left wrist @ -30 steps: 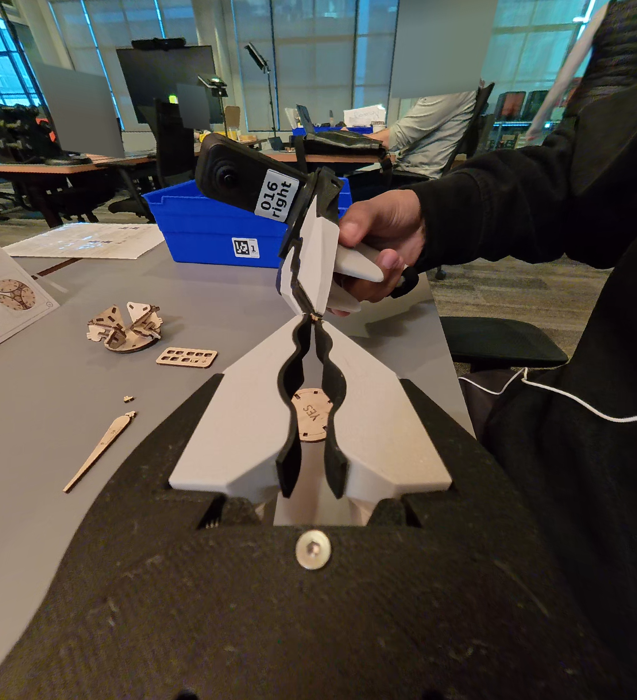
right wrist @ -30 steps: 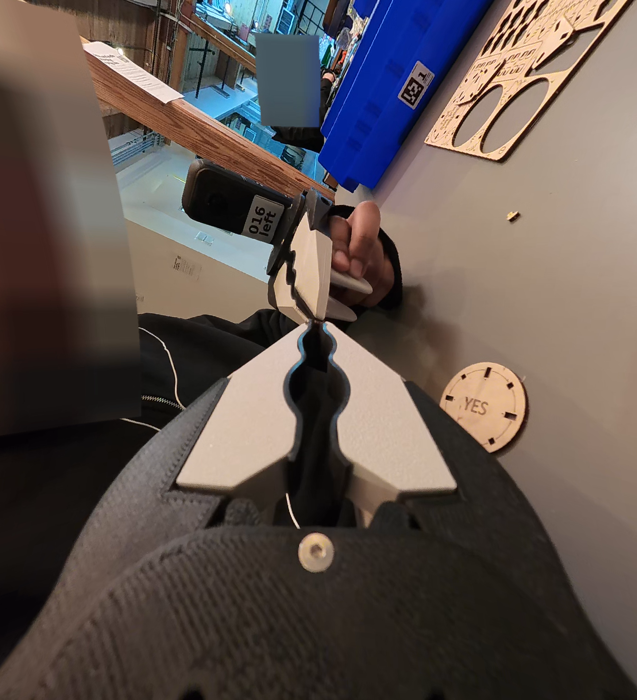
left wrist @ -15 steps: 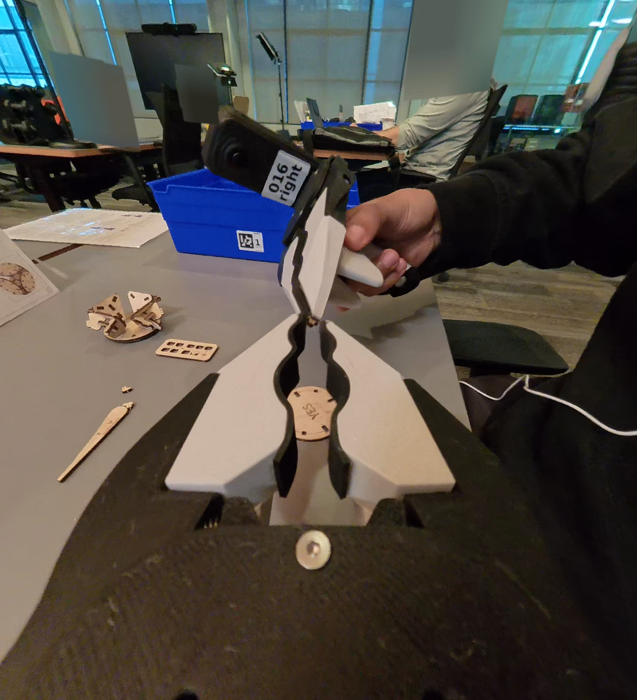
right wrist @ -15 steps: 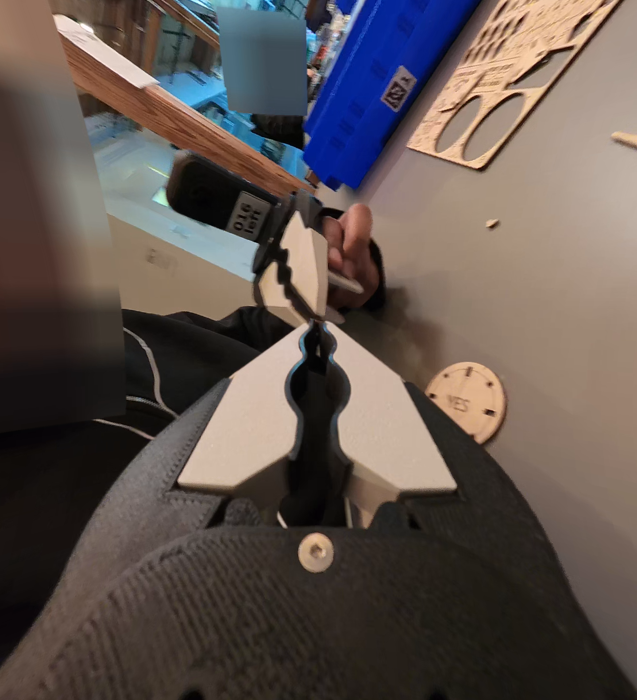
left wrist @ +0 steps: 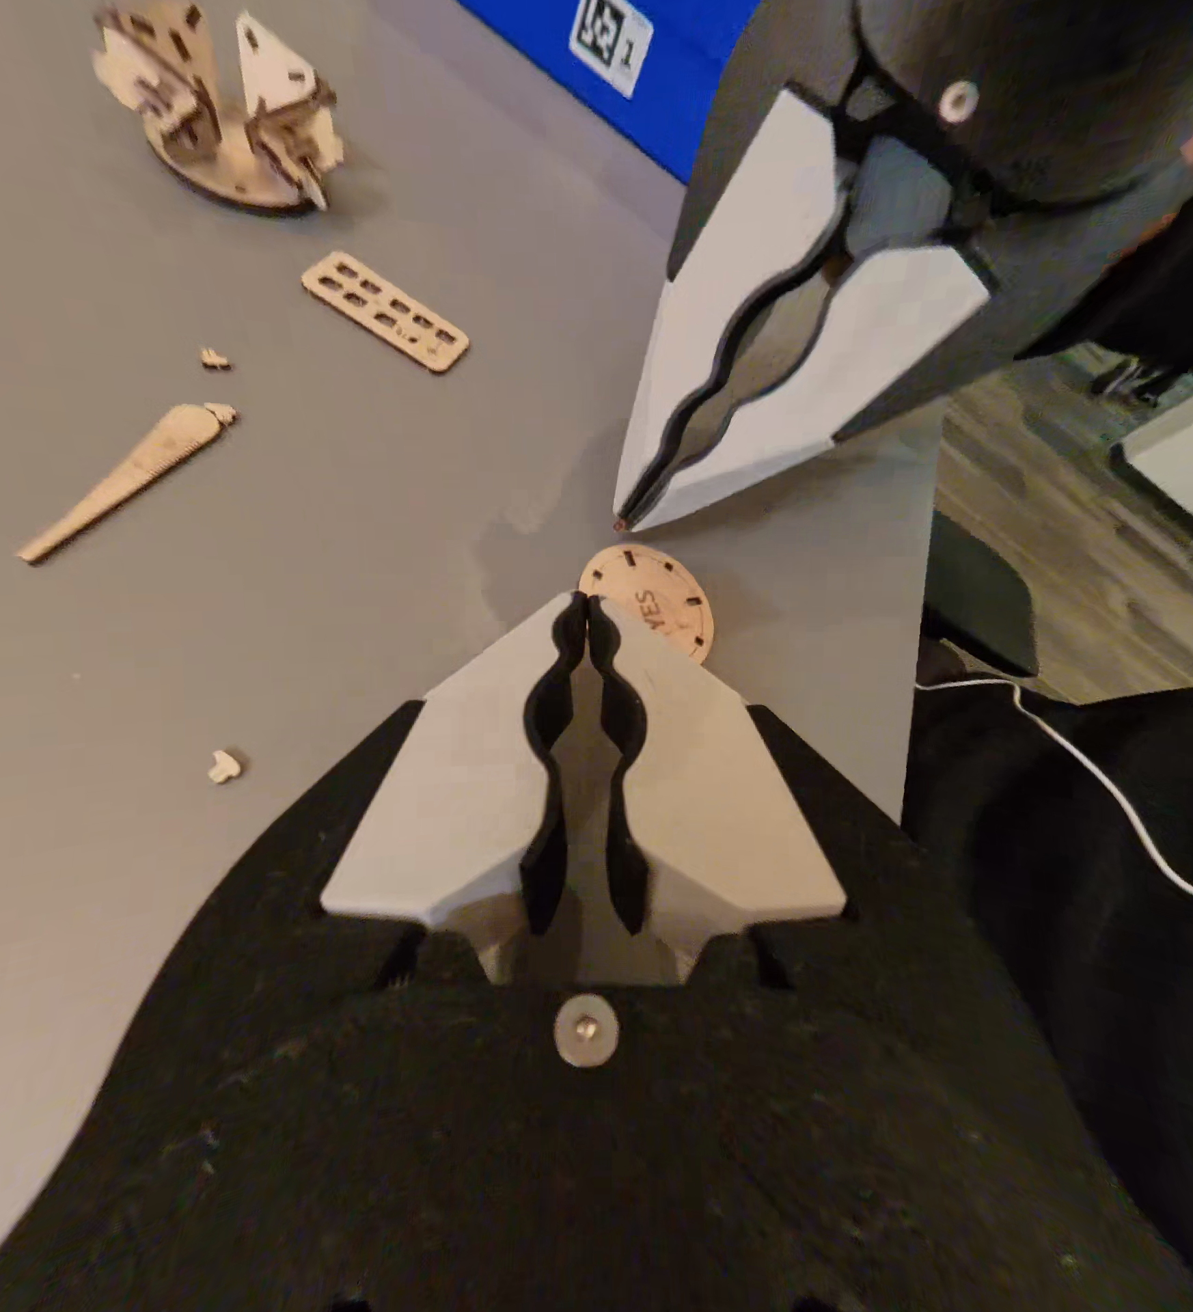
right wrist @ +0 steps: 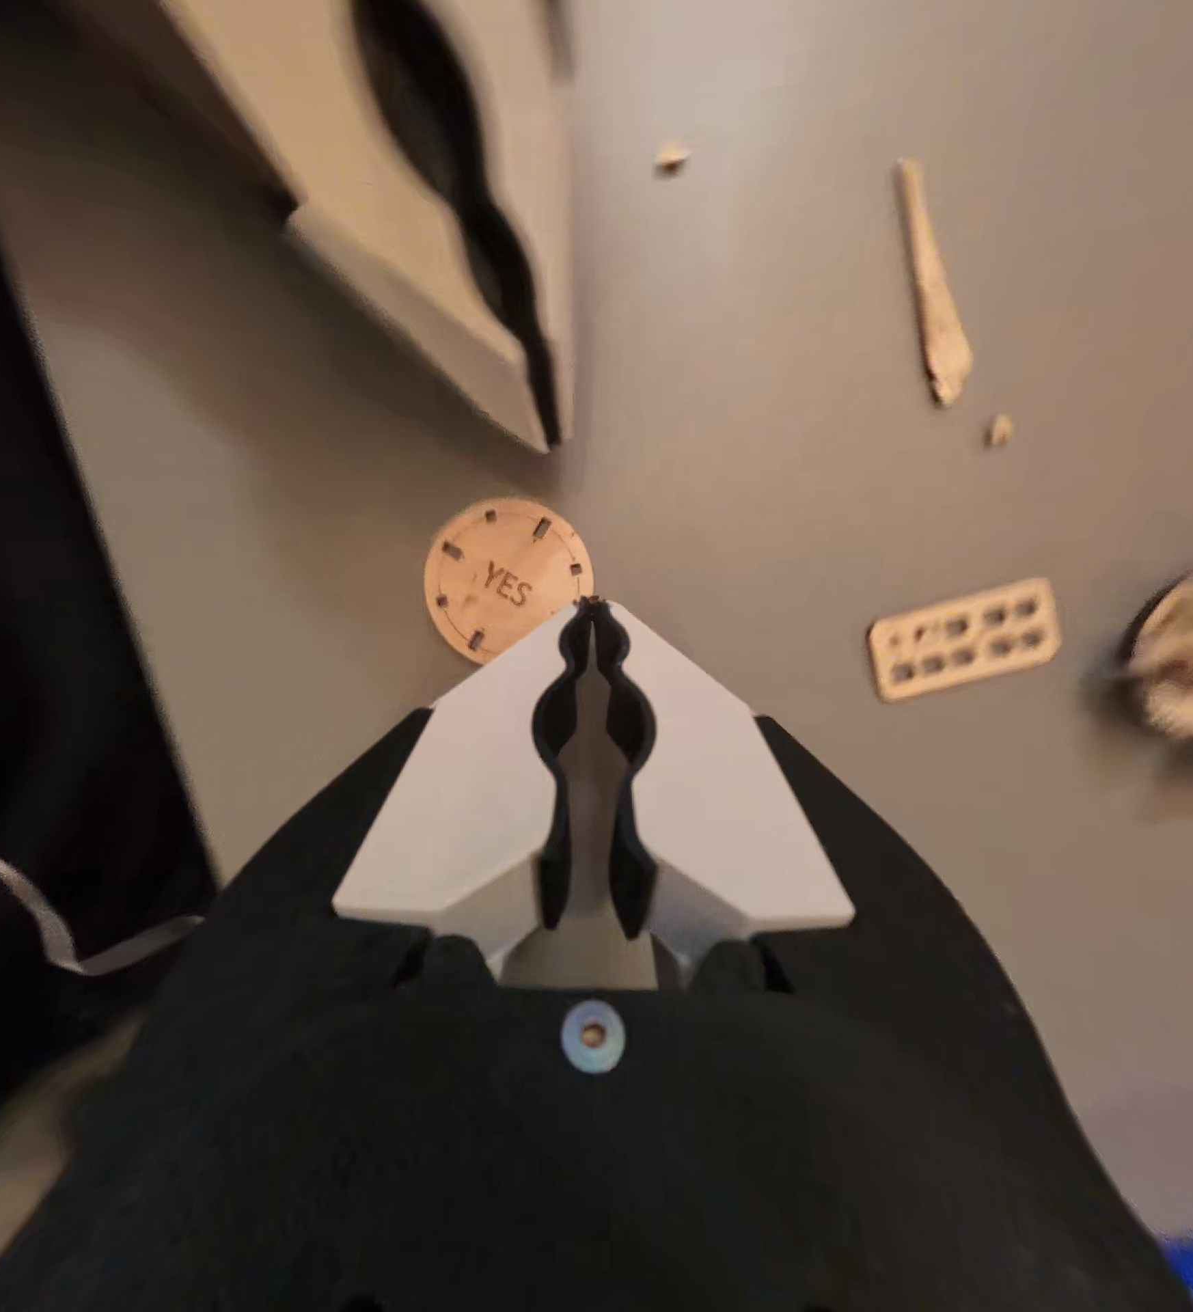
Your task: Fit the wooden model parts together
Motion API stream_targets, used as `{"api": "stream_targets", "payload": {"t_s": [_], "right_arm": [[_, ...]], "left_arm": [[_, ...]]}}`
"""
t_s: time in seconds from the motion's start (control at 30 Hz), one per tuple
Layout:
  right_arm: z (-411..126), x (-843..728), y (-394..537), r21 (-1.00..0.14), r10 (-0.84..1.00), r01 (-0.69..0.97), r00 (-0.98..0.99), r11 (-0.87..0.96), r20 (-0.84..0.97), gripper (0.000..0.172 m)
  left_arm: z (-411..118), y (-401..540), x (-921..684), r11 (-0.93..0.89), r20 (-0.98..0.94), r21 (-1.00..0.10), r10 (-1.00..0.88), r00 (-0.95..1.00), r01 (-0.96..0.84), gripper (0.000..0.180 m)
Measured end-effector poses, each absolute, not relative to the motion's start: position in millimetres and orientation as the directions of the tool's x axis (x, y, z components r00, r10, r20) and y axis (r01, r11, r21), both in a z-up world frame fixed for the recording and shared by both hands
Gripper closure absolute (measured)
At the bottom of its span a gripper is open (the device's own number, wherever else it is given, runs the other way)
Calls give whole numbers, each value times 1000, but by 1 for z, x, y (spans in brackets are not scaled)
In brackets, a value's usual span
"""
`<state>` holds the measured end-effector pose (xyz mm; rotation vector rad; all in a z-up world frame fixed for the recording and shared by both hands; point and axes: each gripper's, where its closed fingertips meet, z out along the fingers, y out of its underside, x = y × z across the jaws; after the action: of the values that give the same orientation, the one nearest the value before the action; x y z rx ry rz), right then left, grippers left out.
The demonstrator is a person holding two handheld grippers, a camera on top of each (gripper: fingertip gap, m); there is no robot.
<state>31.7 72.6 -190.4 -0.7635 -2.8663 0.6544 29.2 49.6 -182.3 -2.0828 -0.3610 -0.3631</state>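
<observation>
Wooden disc [left wrist: 657,610] lies flat on the grey table [left wrist: 366,568] between both grippers; left gripper [left wrist: 586,598] jaws pressed together, bare; right gripper [right wrist: 591,605] pinches a tiny dark wooden bit just above it

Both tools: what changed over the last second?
Both tools tipped down from meeting tip to tip in the air and parted; the left tool and right tool now point at the disc on the table. A tiny brown bit stays pinched in the right tool. Disc unmoved.

Right gripper [right wrist: 590,602] pinches tiny piece; wooden disc [right wrist: 501,589] beside.
</observation>
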Motion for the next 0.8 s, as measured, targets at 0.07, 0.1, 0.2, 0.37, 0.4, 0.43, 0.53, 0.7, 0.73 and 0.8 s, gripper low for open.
{"api": "stream_targets", "payload": {"t_s": [0.07,0.1,0.2,0.37,0.4,0.43,0.53,0.7,0.73,0.8], "right_arm": [[-195,32,70,-350,394,342,-915,872,86,172],[-196,32,68,-320,356,308,-929,896,104,172],[-199,31,66,-255,288,253,-951,933,109,172],[-205,33,69,-191,251,238,-967,952,51,172],[-205,33,69,-180,252,240,-967,954,45,172],[-204,34,69,-171,251,241,-967,955,39,172],[-202,36,68,-154,251,244,-968,958,25,172],[-205,39,66,-110,246,243,-969,964,11,172],[-206,39,67,-90,244,242,-970,966,13,172],[-206,40,68,-63,233,231,-972,971,26,172]], "left_arm": [[-188,50,33,-525,429,-740,113,896,420,180],[-191,50,34,-541,442,-723,116,890,430,180],[-203,51,41,-604,468,-665,121,875,439,180],[-208,52,47,-642,466,-644,101,879,416,180],[-208,52,47,-640,478,-640,101,873,425,180],[-207,52,47,-638,488,-637,100,867,432,180],[-207,52,47,-635,505,-632,96,858,443,180],[-207,52,46,-633,504,-632,103,858,447,180],[-207,52,47,-634,499,-633,104,861,444,180],[-207,52,46,-635,495,-634,104,862,441,180]]}}
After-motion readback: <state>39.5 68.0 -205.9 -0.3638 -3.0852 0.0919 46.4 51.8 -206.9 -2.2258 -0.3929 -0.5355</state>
